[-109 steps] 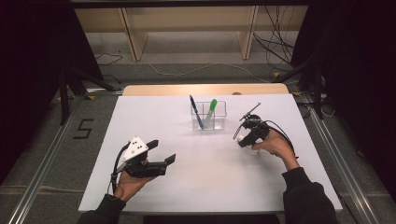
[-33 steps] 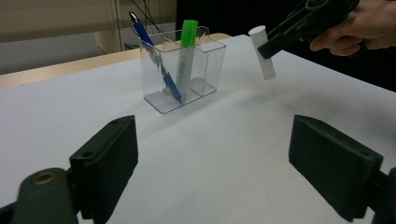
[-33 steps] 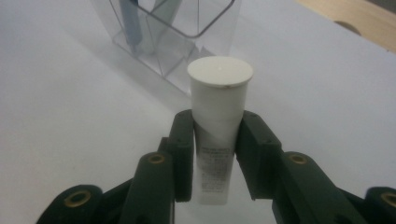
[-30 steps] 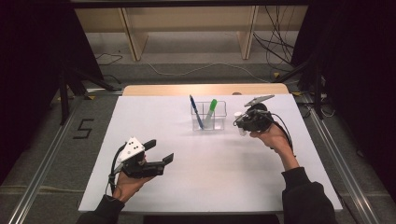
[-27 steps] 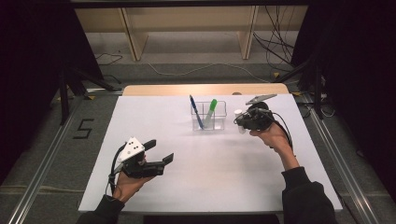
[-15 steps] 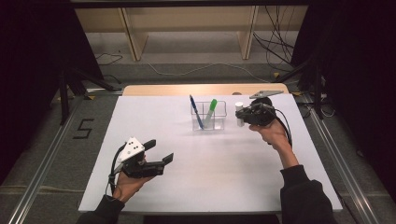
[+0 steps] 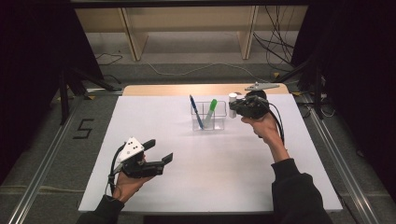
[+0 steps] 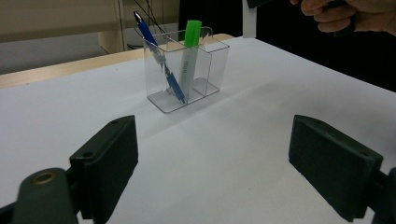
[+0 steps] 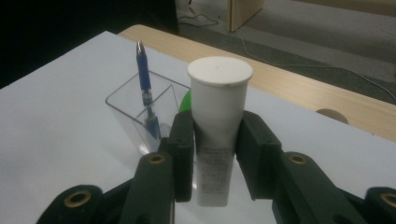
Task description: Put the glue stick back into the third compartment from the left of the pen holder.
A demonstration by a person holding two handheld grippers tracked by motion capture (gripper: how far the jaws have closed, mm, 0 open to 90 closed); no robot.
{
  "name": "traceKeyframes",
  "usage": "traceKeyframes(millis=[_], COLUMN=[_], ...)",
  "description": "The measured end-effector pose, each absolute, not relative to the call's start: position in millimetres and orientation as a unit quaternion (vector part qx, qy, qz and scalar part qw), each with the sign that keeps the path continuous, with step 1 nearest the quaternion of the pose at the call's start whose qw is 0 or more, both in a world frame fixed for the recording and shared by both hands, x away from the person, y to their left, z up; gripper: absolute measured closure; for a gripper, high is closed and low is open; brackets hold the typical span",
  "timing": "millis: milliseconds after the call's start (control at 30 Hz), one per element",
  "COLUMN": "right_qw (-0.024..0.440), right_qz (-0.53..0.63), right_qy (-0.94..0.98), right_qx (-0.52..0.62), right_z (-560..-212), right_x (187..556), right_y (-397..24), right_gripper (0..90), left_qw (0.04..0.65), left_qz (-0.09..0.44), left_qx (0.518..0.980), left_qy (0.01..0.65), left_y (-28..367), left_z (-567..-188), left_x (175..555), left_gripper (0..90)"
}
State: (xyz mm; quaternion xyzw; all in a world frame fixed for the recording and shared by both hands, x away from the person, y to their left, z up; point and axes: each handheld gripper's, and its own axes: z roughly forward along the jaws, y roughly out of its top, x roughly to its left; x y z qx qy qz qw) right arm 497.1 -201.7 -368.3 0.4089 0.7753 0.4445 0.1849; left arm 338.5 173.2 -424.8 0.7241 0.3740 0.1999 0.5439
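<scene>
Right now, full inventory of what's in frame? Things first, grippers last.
clear organizer: 1, transparent, far middle of the table, divided into compartments
blue pen: 1, leaning in the organizer's left compartment
green marker: 1, standing in the organizer, right of the pen
white tube: 1, white, upright, clamped between the right gripper's jaws, beside the organizer
table: 1, white top, wooden far edge
left gripper: 1, black, near left, jaws wide apart, nothing between them
right gripper: 1, black, far right, closed on the tube
</scene>
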Motion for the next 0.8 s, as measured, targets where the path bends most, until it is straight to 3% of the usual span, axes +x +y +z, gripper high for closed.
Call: traceKeyframes(millis=[800], right_qw=[0.184], right_qz=[0.450], right_qy=[0.765], right_qx=[0.423], right_z=[-370.2], right_x=[520.9], right_y=[-165.9], right_gripper=[68.7], left_qw=[0.546], left_qz=[0.203], left_qx=[0.722], left_qy=[0.373], left_y=[174.6], left_z=[-424.1], left_x=[337.9], left_gripper=[15.4])
